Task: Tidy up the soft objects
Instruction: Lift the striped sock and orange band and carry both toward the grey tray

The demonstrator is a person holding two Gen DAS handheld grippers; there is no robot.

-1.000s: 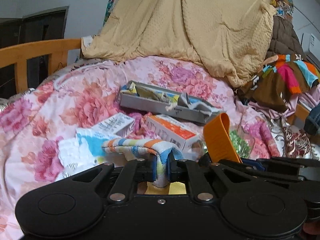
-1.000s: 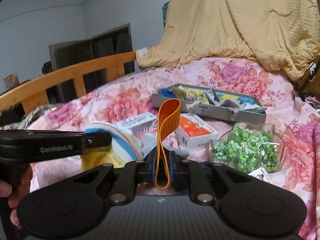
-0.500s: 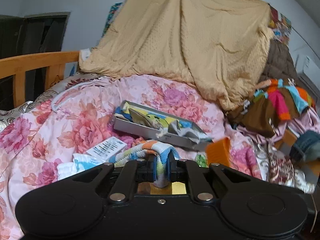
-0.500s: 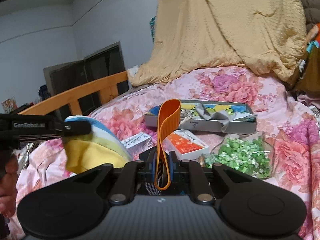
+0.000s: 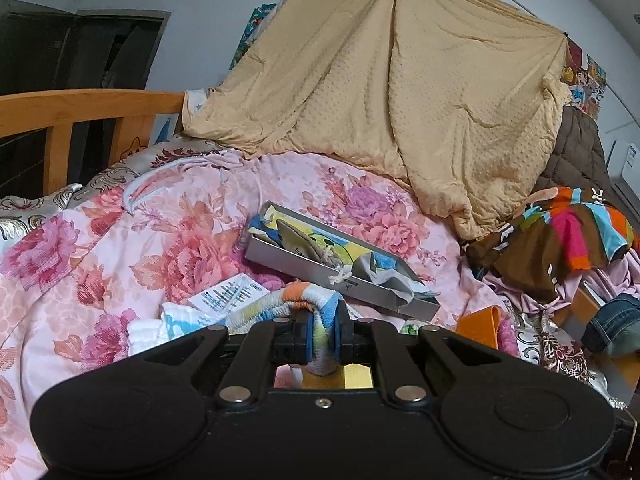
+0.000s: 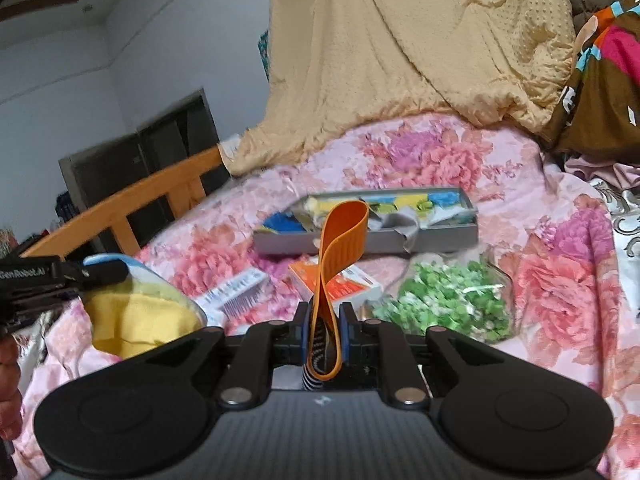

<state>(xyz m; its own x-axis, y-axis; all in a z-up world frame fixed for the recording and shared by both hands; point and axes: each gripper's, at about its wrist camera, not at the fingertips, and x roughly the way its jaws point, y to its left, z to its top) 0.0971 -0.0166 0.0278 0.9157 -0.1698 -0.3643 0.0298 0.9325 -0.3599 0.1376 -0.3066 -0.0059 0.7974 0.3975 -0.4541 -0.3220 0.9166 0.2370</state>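
Observation:
A striped towel [image 5: 280, 304] with a yellow underside hangs from my left gripper [image 5: 323, 326], which is shut on its fold above the floral bedspread. From the right wrist view the same towel [image 6: 140, 312] dangles at the left under the left gripper [image 6: 100, 272]. My right gripper [image 6: 323, 320] is shut on an orange rubber strap [image 6: 346, 236] that loops upward; a black-and-white striped piece shows beneath the jaws. The strap's tip [image 5: 478, 326] peeks in at the lower right of the left wrist view. A grey tray [image 5: 320, 276] holding folded cloths lies ahead, also visible as the tray [image 6: 288, 242].
On the bedspread lie a white box [image 5: 228, 294], an orange-and-white box [image 6: 344, 284] and a clear bowl of green bits [image 6: 444, 300]. A tan blanket [image 5: 400, 100] drapes behind. A wooden bed rail [image 5: 80, 104] runs along the left and a clothes pile [image 5: 568, 236] sits on the right.
My left gripper has risen with the towel, so the bed items sit lower in its view. My right gripper has shifted sideways and rolled, still holding the strap.

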